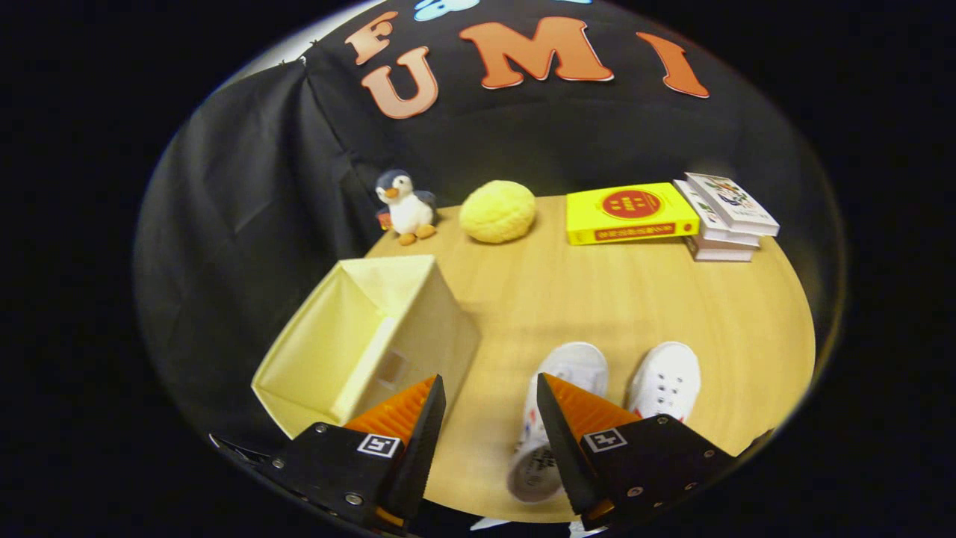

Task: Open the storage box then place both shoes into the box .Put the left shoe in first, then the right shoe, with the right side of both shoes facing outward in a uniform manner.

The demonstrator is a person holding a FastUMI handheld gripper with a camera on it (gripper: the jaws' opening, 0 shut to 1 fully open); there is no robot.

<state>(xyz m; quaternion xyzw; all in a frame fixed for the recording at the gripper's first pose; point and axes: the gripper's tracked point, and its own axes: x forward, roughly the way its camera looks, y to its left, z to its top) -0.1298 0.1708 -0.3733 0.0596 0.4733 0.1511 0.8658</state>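
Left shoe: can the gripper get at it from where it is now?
Probably yes. The gripper is open, and the left shoe lies on the table just ahead, partly under one finger, beside the right shoe. Nothing sits between them.

I cannot read any text here. The yellow book (631,214) at the far edge of the table (597,299) has a red round sign, but its print is too small for me.
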